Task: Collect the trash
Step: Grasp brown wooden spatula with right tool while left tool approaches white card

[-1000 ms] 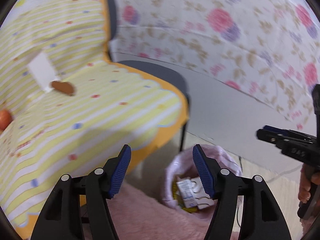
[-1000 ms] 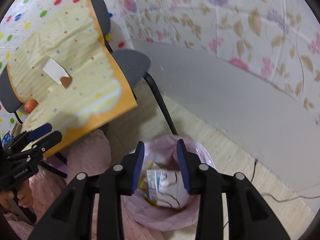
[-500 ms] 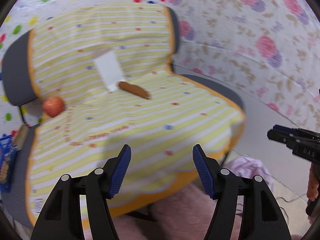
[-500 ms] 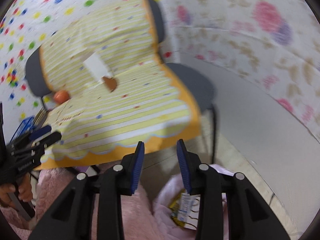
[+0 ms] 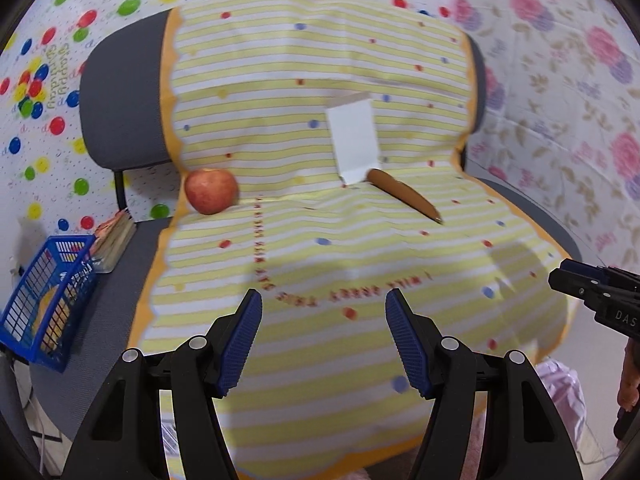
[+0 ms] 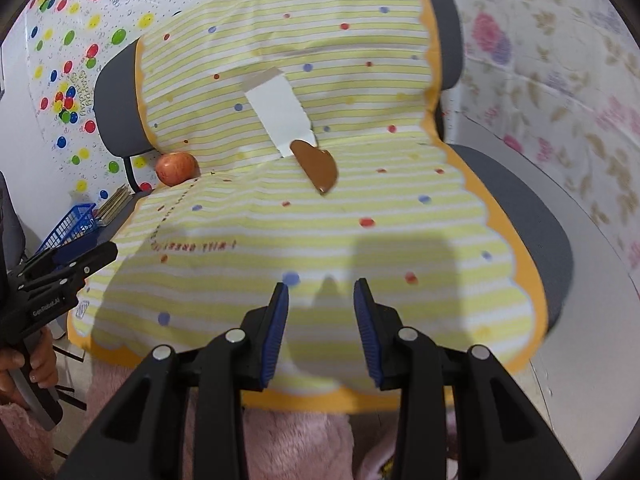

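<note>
Left wrist view: left hand-held gripper has its blue pads spread wide, nothing between them, held above the front part of a yellow-striped cloth draped over two grey chairs. White paper scrap leans against the cloth-covered chair back. Brown flat piece lies on the seat with its upper end touching the paper's lower edge. Red apple sits in the crease between seat and back, near the cloth's left edge, well apart from the paper. Blue plastic basket stands at far left on the neighbouring grey seat, with a stack of book-like items just beside it. Pink bag shows at lower right, below the cloth edge; contents not visible here. Right hand-held gripper enters from the right edge.

Right wrist view: right hand-held gripper has its pads parted, narrower gap than the left, gripping nothing, over the cloth's front edge. Paper scrap and brown piece lie ahead, touching. Apple at left. Left hand-held gripper shows at the left edge, held by a hand. Pink fuzzy fabric lies below the grippers.
</note>
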Demonstrator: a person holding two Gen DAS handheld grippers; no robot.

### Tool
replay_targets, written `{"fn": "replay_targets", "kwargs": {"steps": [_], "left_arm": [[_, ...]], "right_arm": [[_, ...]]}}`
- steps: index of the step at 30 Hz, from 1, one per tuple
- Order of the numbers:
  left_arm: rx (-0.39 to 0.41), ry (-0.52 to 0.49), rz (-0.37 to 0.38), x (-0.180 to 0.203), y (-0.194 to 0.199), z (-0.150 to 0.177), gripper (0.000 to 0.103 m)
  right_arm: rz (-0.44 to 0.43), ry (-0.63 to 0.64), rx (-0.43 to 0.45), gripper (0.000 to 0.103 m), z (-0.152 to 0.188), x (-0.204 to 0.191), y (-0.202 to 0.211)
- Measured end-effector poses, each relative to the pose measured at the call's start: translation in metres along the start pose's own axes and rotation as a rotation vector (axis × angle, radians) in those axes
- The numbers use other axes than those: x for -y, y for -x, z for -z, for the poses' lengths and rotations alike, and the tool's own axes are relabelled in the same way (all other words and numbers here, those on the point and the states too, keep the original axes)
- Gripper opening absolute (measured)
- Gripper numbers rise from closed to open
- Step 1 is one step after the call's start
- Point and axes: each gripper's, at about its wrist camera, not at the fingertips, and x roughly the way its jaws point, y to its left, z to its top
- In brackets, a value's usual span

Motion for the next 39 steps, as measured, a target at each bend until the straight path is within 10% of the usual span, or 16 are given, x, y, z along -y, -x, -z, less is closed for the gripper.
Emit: {"fn": "replay_targets", "kwargs": {"steps": [7,28,39], "left_arm": [[0.007,0.048,-0.049,-0.025,-0.019,-0.028,0.078],[-0.105,0.003,-0.098,-0.037,-0.126,-0.081,0.077],[-0.072,-0.045,-0.049,-0.009,-0.158,-0.119,0.076]], "right_arm": [[-0.023,0.030,0.000,0.049,-0.042,-0.006,-0.037],[-0.060,0.026,-0.194,0.061,-0.134,0.018,-0.220],[-0.060,0.016,-0.146,0.051,-0.124,0.021,-0.182]]}}
